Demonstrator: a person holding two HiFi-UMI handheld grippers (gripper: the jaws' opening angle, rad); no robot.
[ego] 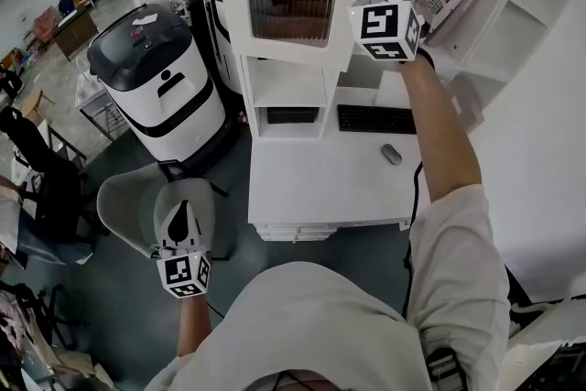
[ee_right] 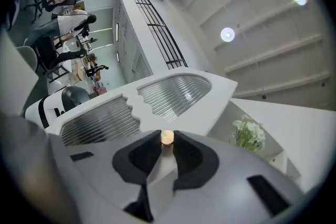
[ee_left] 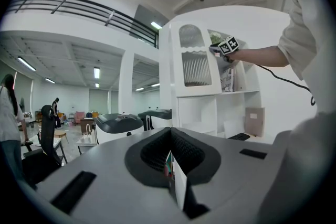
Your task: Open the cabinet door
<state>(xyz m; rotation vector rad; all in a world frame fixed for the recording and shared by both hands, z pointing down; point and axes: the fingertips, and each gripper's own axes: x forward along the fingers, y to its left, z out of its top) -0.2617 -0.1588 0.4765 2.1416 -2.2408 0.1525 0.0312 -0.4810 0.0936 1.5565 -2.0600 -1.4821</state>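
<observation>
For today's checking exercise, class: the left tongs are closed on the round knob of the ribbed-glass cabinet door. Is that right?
No. The right tongs, not the left, are closed on the round knob of the ribbed-glass cabinet door; the right gripper view shows it.

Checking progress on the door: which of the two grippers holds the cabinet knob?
The right gripper: its jaws are closed on the small round knob of the ribbed-glass door. The left gripper hangs low, jaws together, away from the cabinet.
</observation>
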